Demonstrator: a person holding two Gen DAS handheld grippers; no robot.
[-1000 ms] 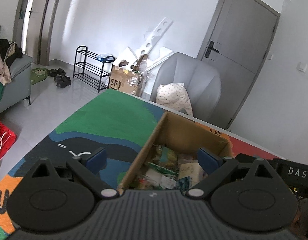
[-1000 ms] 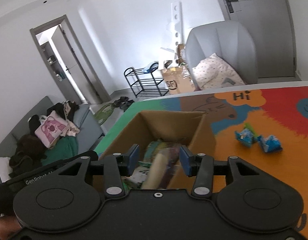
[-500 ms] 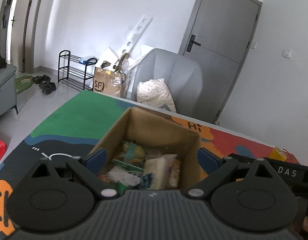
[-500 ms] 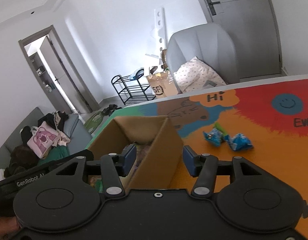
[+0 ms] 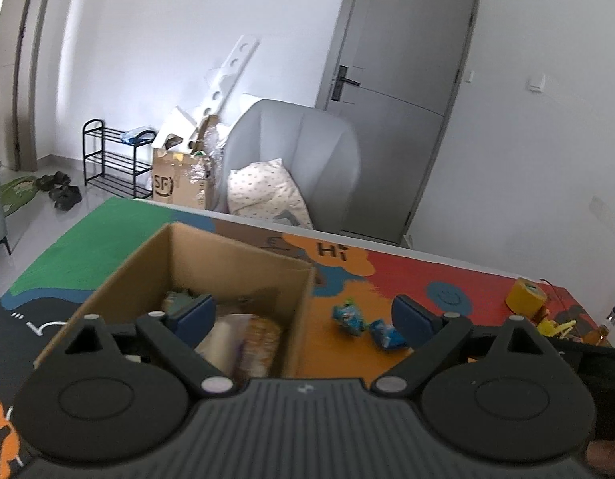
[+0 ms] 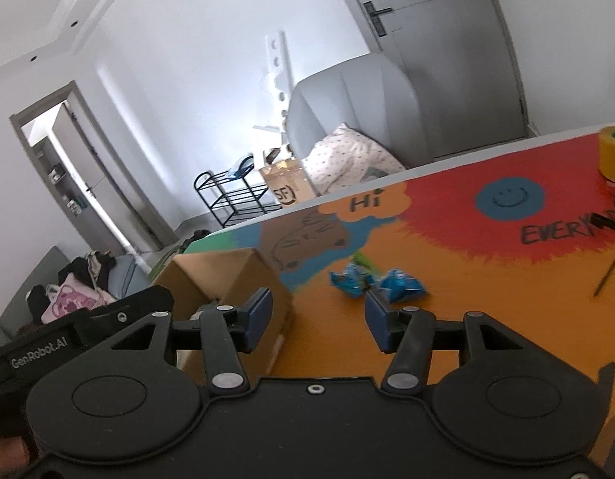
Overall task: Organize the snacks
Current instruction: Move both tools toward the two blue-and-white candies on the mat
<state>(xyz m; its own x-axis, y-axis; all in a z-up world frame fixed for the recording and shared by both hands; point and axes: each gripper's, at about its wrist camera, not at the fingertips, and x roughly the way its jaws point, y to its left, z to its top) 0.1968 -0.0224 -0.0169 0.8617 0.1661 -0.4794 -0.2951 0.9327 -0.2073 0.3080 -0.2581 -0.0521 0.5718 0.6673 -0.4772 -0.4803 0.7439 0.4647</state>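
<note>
I've swung both claws off the box toward 2 blue packets; right claw and left claw gape, empty.

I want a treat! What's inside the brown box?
Snack packets sit inside the cardboard box: a pale one and an orange-brown one. The left gripper and the box walls hide the rest.

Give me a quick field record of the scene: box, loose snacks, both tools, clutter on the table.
box: open cardboard box, on the mat, packets inside
loose snacks: two blue packets on the orange patch, outside the box, side by side
left tool: open, empty, straddling the box's near right corner
right tool: open, empty, just short of the blue packets
clutter: yellow tape roll at the table's far right
</note>
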